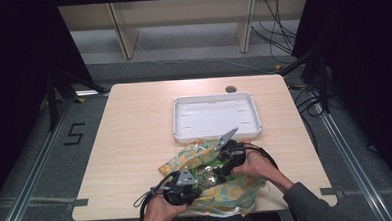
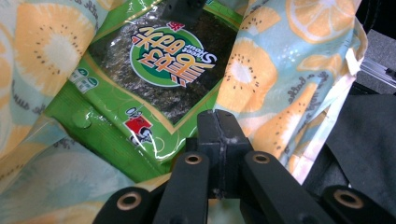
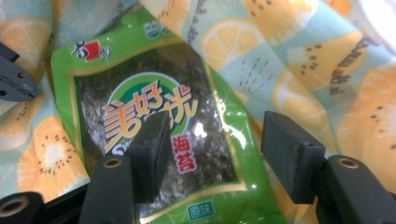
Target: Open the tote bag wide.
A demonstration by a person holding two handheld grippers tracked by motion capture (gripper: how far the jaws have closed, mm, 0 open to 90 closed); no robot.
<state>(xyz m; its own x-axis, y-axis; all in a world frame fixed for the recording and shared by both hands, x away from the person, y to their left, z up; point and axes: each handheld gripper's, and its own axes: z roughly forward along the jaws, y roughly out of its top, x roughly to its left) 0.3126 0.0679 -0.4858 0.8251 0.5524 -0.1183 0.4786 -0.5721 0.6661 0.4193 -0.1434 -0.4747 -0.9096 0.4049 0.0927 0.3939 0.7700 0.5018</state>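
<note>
Seaweed packet (image 3: 159, 135), green and glossy, lies inside the opened fruit-print bag (image 1: 227, 191) at the near edge of the table (image 1: 134, 128), straight ahead of the right gripper (image 3: 219, 154), whose jaws stand released and astride the packet's lower right corner, pads not pressing it. Its long axis runs away from those jaws, tilted a little leftward. The left gripper (image 2: 218, 135) is clenched tight, seemingly pinching the bag's near edge beside the packet. My guess is the right one is better placed to take it. The white tray (image 1: 176, 116) waits just beyond.
</note>
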